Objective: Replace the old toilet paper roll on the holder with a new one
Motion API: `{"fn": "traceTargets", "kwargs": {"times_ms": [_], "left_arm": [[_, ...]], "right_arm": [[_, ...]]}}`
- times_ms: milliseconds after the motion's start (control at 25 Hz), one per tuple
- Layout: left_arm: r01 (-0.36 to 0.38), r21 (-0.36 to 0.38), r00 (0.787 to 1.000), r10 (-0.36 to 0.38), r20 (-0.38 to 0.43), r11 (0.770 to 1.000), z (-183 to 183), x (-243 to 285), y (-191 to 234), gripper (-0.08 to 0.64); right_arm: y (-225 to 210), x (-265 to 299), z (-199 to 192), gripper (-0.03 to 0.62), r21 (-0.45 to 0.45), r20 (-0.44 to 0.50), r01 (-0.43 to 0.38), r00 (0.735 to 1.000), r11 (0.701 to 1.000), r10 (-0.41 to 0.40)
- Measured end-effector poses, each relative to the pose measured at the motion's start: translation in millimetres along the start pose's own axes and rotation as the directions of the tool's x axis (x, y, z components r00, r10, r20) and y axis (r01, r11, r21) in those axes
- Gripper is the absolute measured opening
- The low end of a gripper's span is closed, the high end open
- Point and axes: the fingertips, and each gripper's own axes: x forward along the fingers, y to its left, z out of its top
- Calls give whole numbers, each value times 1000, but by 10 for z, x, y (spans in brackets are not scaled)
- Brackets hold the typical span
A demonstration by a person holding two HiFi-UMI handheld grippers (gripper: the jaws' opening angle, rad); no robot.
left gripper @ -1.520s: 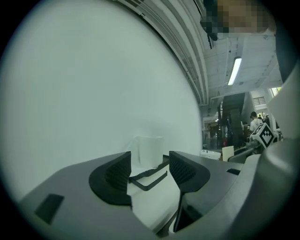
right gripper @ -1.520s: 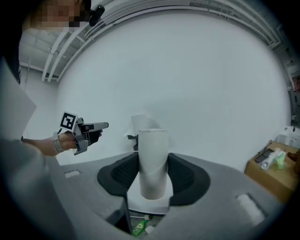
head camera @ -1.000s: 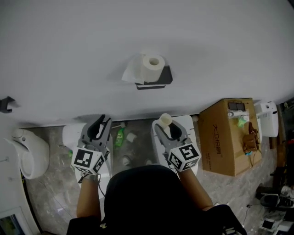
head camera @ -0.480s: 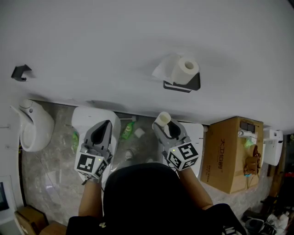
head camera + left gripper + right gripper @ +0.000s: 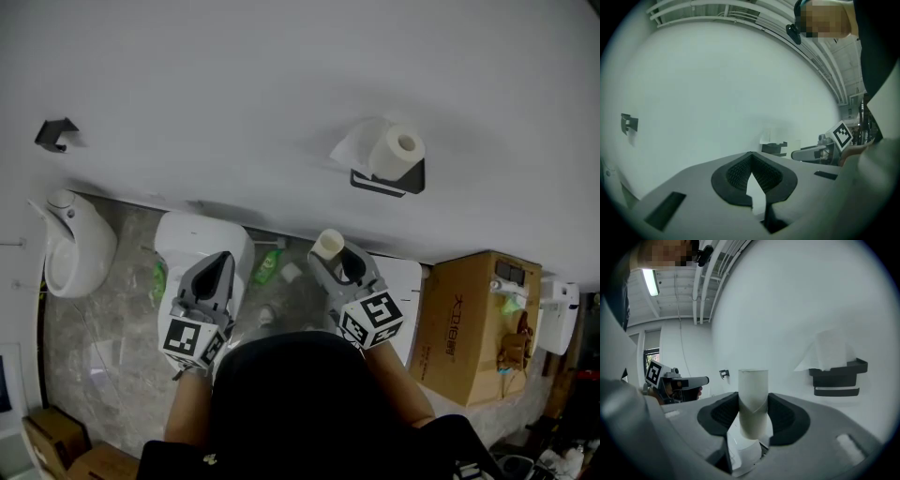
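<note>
A brown cardboard box (image 5: 473,319) stands on the grey marbled floor (image 5: 103,347) at the right. A white toilet fixture (image 5: 192,246) and a green plastic bottle (image 5: 267,268) sit at the foot of the white wall (image 5: 234,84). The full white toilet paper roll (image 5: 398,150) rests on the black wall holder (image 5: 412,177), well apart from both grippers. The right gripper (image 5: 336,264) has its fingers clamped on a pale, empty cardboard tube (image 5: 327,245), which stands upright. The left gripper (image 5: 222,258) has its fingers closed on nothing.

Left tongs (image 5: 222,257) closed, right tongs (image 5: 335,260) grip a tube (image 5: 328,244)
</note>
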Motion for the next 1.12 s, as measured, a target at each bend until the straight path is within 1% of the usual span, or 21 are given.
{"fn": "traceTargets", "kwargs": {"times_ms": [240, 440, 600, 800, 1120], "left_arm": [[8, 30, 1000, -8, -6, 1000, 2, 39, 20, 14], [19, 34, 1000, -19, -9, 999, 3, 100, -12, 14], [32, 31, 999, -31, -16, 999, -19, 142, -31, 14], [37, 34, 999, -36, -18, 999, -30, 147, -41, 14], [26, 31, 999, -24, -38, 999, -63, 133, -47, 15]], "right_arm": [[52, 17, 23, 186, -28, 1, -14, 1000, 1000, 14], [17, -15, 19, 186, -28, -4, -5, 1000, 1000, 5], [6, -41, -9, 184, -56, -9, 3, 1000, 998, -3], [-29, -66, -8, 184, -49, -6, 12, 1000, 999, -12], [-38, -95, -19, 184, -39, -4, 18, 1000, 999, -18]]}}
